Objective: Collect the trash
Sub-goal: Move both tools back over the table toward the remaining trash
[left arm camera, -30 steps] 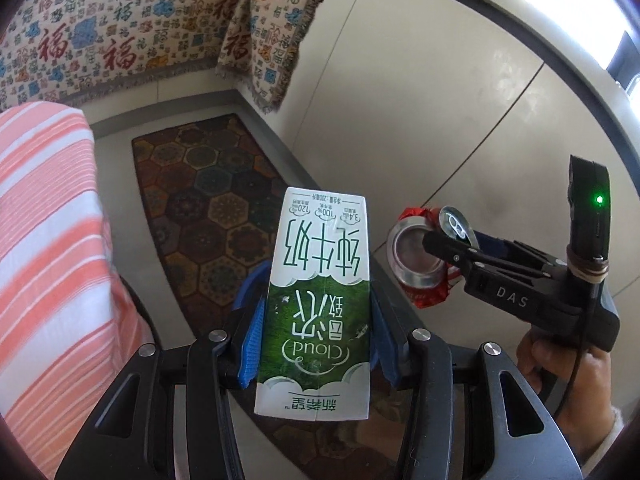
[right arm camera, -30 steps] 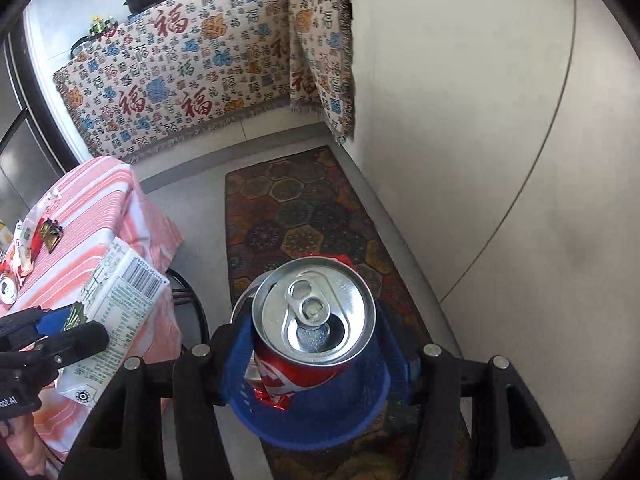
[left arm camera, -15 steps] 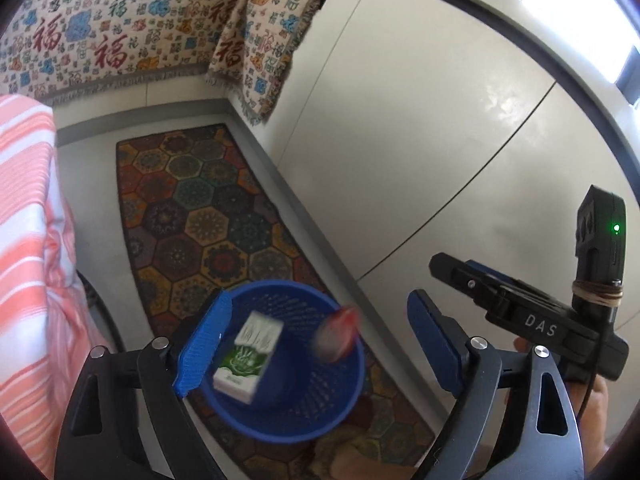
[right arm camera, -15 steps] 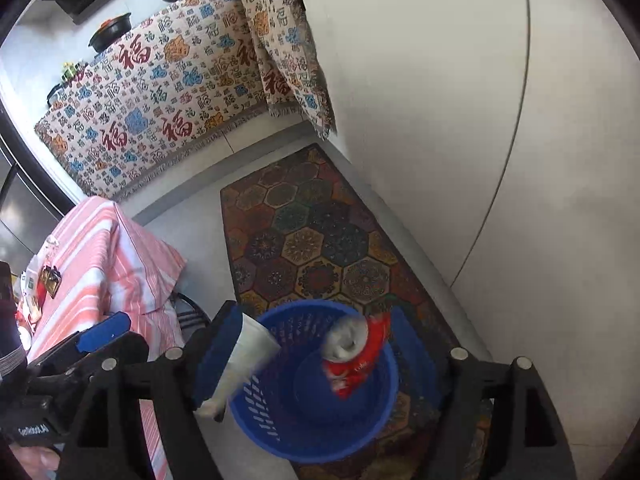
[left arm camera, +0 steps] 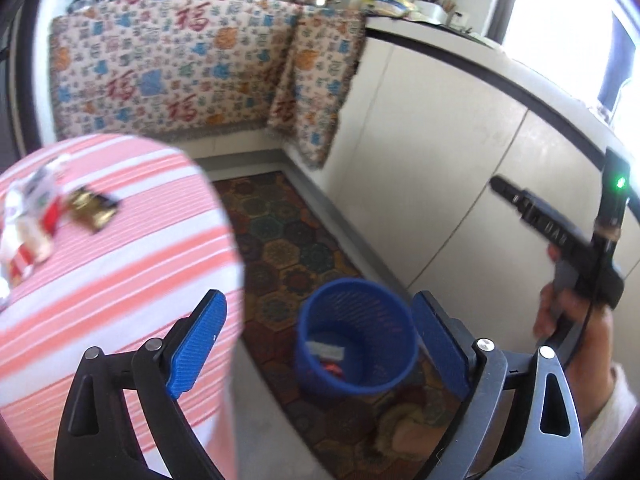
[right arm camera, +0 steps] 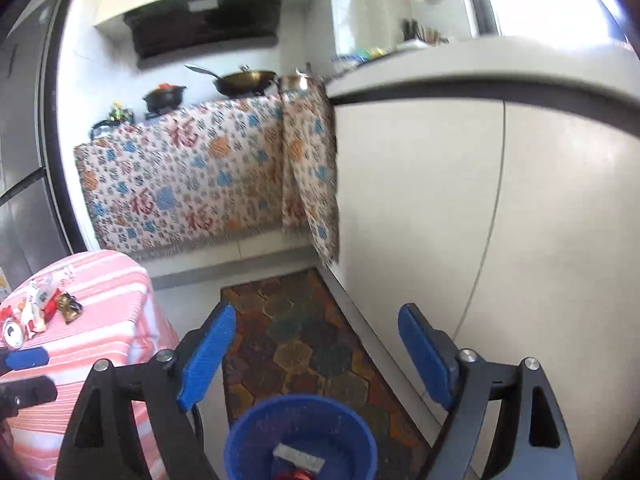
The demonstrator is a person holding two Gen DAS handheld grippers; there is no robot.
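Left wrist view: the left gripper (left arm camera: 316,344) stands wide with nothing between its blue pads; its jaws have just been opening. Below and just ahead sits the blue mesh bin (left arm camera: 356,344) on the patterned rug (left arm camera: 280,248), with a white carton (left arm camera: 326,350) and a scrap of red lying inside. The remaining trash, a cluster of wrappers (left arm camera: 44,216), lies up and to the left on the striped tablecloth (left arm camera: 120,264), so the left hand looks nearer to it. The wrappers are blurred and cut by the frame edge; their long axes cannot be told. The right gripper (left arm camera: 520,204) shows at the right, side-on, held by a hand (left arm camera: 568,320).

Right wrist view: the right gripper (right arm camera: 316,356) is also spread wide and empty, its jaws having just been opening. The bin (right arm camera: 240,444) is directly beneath, partly cut off. The wrappers (right arm camera: 40,308) and a can (right arm camera: 12,332) lie far left on the table.
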